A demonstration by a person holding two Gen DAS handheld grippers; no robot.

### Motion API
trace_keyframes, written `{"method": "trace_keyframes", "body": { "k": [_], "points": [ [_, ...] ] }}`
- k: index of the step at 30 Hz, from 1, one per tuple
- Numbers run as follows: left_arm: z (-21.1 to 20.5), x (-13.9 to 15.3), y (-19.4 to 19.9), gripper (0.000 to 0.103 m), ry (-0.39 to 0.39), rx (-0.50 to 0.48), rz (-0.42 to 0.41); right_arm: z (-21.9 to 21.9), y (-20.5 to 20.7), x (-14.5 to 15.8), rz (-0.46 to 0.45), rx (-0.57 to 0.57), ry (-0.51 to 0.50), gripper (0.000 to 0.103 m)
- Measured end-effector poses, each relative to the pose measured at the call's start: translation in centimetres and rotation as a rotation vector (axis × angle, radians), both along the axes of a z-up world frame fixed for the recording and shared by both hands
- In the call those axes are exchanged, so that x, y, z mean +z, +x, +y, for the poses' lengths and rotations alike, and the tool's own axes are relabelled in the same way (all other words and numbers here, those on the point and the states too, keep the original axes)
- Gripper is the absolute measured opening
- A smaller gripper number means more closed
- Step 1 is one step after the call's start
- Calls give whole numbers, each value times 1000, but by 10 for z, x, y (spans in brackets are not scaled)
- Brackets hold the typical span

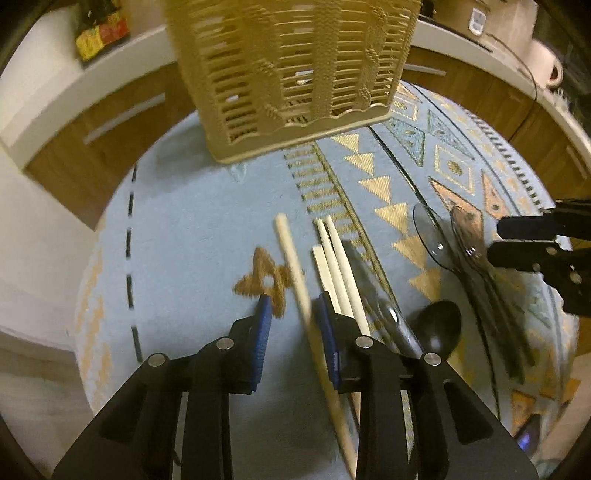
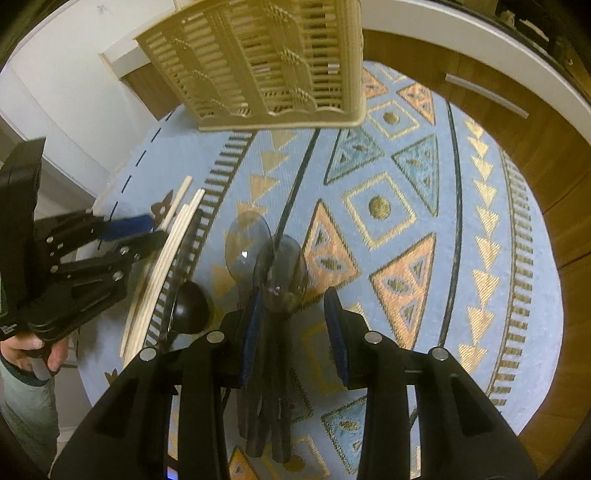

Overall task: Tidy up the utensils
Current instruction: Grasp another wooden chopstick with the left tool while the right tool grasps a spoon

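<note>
rug: pale blue, gold and orange triangles and diamonds, underlies everything | wood cabinet fronts: just beyond rug's far edge, metal bar handles, white bench top above | colourful packet: on that top, far left of rug | white mug: far right of rug

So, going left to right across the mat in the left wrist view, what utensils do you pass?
Lone pale chopstick → bundle of pale chopsticks → black spoon → two clear spoons → right gripper at the right edge.
</note>
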State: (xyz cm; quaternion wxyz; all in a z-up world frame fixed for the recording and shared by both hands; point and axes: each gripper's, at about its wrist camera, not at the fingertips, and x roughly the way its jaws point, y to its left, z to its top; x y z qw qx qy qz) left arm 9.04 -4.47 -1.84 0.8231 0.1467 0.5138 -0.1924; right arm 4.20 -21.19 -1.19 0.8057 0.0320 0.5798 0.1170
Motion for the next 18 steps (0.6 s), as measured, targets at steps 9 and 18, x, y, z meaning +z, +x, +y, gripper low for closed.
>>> {"method": "trace_keyframes", "body": {
  "k": [9,18],
  "points": [
    [17,6,10,3,-47,49,-3,-24,8,-6,98,-51,77,31],
    [36,34,3,3,-138,85,-70,3,8,-13,152,25,44,18]
  ]
}}
